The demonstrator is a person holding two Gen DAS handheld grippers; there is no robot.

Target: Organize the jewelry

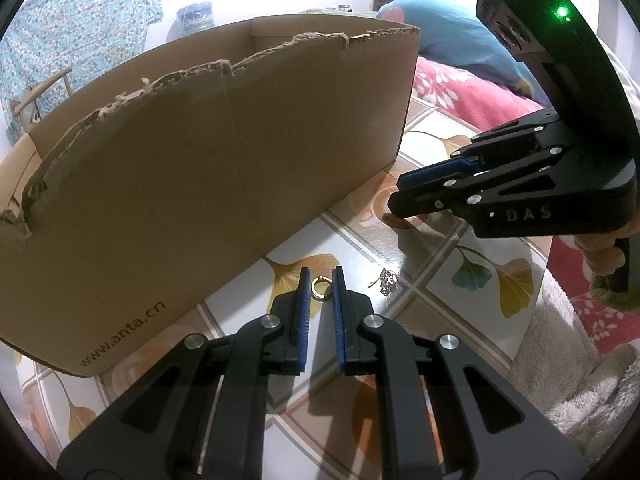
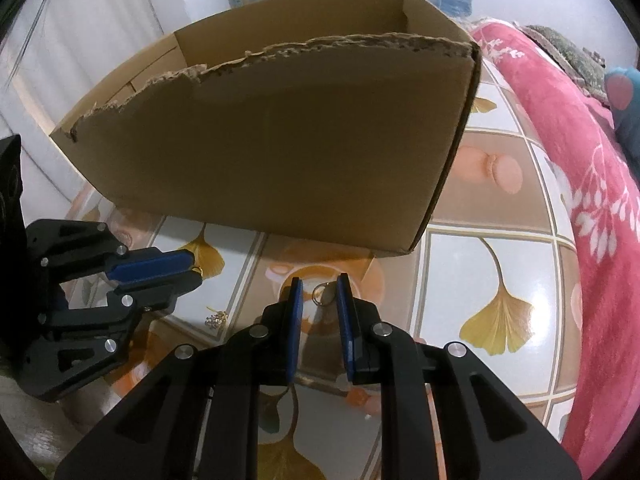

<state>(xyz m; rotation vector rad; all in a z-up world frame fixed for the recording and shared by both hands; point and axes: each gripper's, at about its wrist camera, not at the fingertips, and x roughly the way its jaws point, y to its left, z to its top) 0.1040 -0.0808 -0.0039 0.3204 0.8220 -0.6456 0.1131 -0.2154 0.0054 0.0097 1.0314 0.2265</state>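
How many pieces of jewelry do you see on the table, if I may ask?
3: a gold ring between the left gripper's jaws, a silver ring between the right gripper's jaws, a sparkly piece between the two. The box may hide more.

A lived-in bedroom at home. A bed under a red blanket (image 2: 592, 168) with white leaf print is filling the right of the right wrist view. A floral garment (image 1: 80, 16) is hanging on the white wall at the upper left of the left wrist view. A torn cardboard box (image 1: 224, 152) is sitting on a worktop (image 2: 500, 264) whose glossy covering is showing ginkgo leaves.
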